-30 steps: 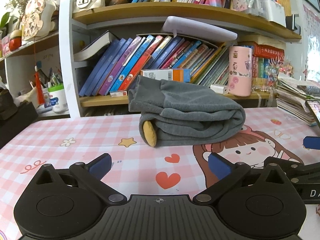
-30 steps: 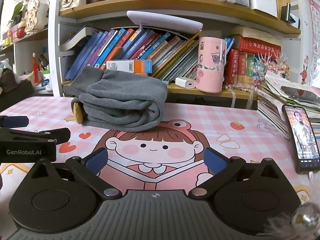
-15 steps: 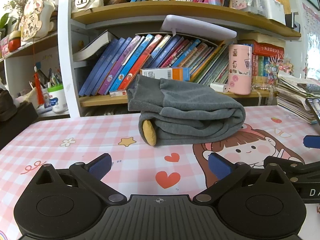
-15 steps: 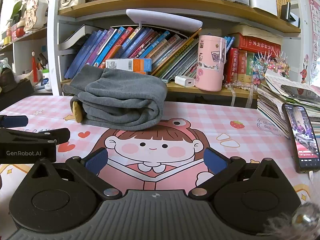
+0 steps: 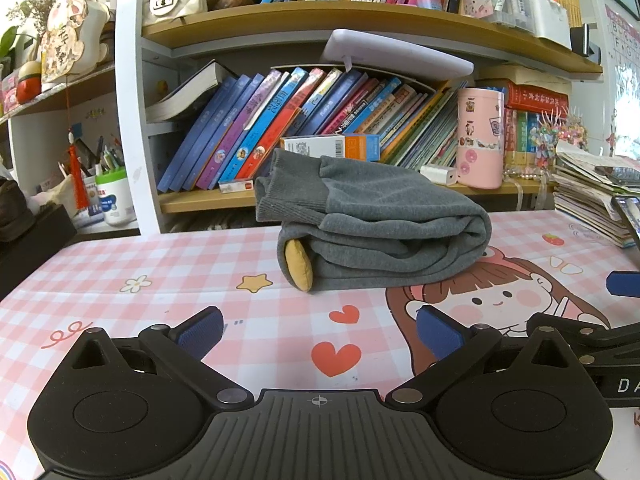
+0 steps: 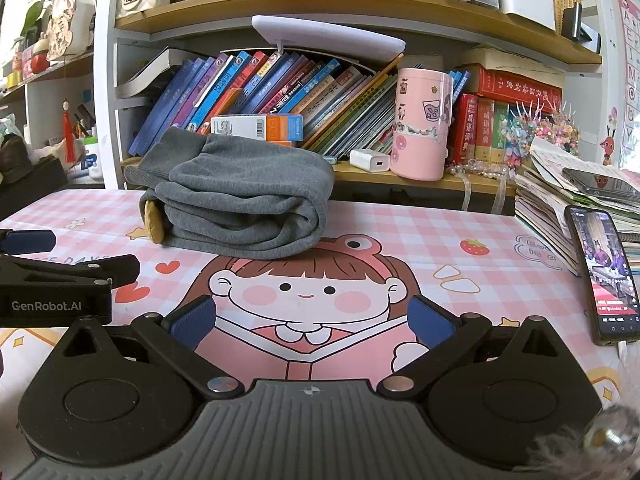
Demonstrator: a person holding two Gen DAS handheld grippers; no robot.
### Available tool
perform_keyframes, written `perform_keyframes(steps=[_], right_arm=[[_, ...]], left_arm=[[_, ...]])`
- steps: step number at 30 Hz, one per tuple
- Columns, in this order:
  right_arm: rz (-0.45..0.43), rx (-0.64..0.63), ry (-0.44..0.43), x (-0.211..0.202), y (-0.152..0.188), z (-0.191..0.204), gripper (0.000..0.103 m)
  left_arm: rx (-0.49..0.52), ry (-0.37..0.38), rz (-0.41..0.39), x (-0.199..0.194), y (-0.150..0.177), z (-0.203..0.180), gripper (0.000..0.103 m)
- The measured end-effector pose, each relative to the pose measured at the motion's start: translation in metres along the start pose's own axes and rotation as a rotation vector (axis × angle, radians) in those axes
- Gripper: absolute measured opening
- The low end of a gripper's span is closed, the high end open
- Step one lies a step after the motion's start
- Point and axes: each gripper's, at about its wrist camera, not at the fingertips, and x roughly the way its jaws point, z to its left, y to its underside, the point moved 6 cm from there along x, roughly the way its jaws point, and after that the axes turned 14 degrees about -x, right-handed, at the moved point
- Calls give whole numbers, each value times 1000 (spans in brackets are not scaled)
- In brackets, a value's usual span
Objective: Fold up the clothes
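Left wrist view: left gripper (image 5: 318,330) low over the mat (image 5: 160,272), jaws spread wide, nothing between the blue pads (image 5: 200,326). Straight ahead, well apart from the fingertips, a folded grey garment (image 5: 384,236) lying on the mat, ribbed cuff on top at its left, rounded fold at its right, a yellow patch (image 5: 298,266) showing at its near-left corner. Bare checked mat between pads and garment, and more to the left of it. Just behind the garment, the shelf (image 5: 208,202) edge with leaning books (image 5: 280,120). Off to the right, part of the other gripper.

Right wrist view: right gripper (image 6: 312,320) likewise wide apart and empty, resting low. Garment (image 6: 244,200) ahead and to the left, well clear of the pads (image 6: 430,320). Open mat directly ahead and to the right, up to a phone (image 6: 600,272) leaning on a paper stack (image 6: 560,196) at the far right edge. Pink cup (image 6: 422,124) on the shelf behind, right of the garment.
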Motion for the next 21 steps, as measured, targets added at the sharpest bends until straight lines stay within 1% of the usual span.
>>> perform_keyframes(steps=[21], right_arm=[[1,-4,-3,1,0,1,103]], left_arm=[[4,3,-3,-1,1,-2,103]])
